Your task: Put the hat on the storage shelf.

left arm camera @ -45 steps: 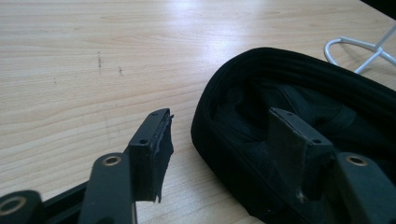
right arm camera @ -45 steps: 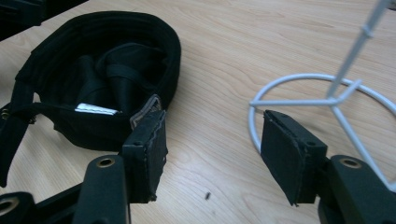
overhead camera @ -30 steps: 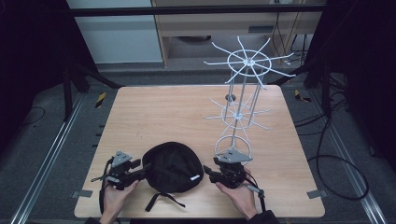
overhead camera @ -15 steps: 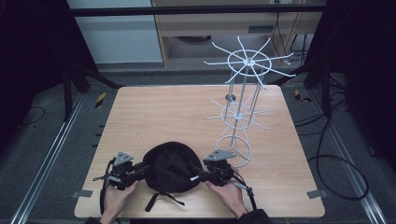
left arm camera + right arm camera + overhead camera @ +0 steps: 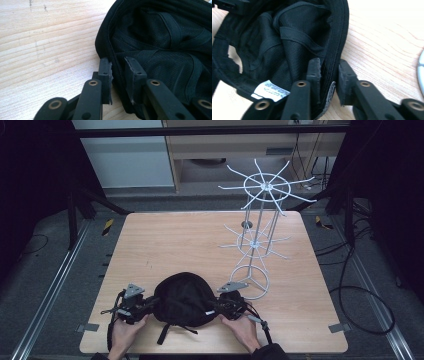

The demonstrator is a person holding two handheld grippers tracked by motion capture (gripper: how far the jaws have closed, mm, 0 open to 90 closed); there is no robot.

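The black cap [image 5: 184, 300] lies upside down at the near edge of the surface [image 5: 190, 240], between both hands. The left gripper [image 5: 117, 72] and right gripper [image 5: 329, 75] each straddle its rim, fingers parted a little, not yet clamped. Better to close both evenly on the stitched band, then lift level toward the wire rack [image 5: 260, 240] beyond

The cap [image 5: 184, 300] is matt black woven cloth with stitched seams; the table [image 5: 190, 240] pale grained wood; the rack [image 5: 260, 227], at two o'clock, white-coated wire.
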